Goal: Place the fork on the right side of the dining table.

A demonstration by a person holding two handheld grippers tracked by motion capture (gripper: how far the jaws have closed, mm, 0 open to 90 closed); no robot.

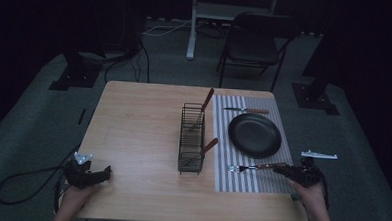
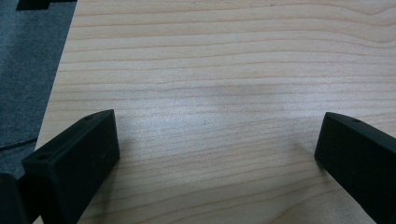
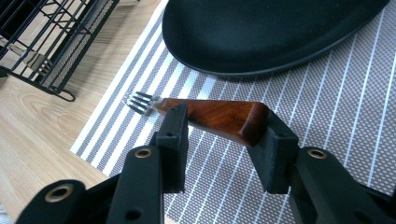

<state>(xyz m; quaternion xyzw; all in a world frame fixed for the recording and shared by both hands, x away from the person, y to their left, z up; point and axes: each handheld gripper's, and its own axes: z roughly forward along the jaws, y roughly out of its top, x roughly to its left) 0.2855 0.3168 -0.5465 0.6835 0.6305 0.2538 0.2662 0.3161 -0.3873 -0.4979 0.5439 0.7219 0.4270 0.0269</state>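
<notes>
On the striped placemat [image 1: 251, 178], near the black plate [image 1: 254, 135], the right gripper [image 3: 218, 128] has its jaws closed around the fork [image 3: 205, 114] by its wooden handle. Beside it stands the wire caddy [image 1: 191, 140]. Over the bare table [image 2: 210, 70], the left gripper [image 2: 217, 149] is wide open and holds nothing.

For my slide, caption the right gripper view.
Right tongs clasp a wooden-handled fork over a striped placemat, beside a black plate.

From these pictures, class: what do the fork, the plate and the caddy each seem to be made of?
Fork: glossy reddish-brown wooden handle with visible grain, shiny metal tines. Plate: matte black; ceramic or coated metal, the look leaves it open. Caddy: thin black wire grid, probably coated metal.
</notes>
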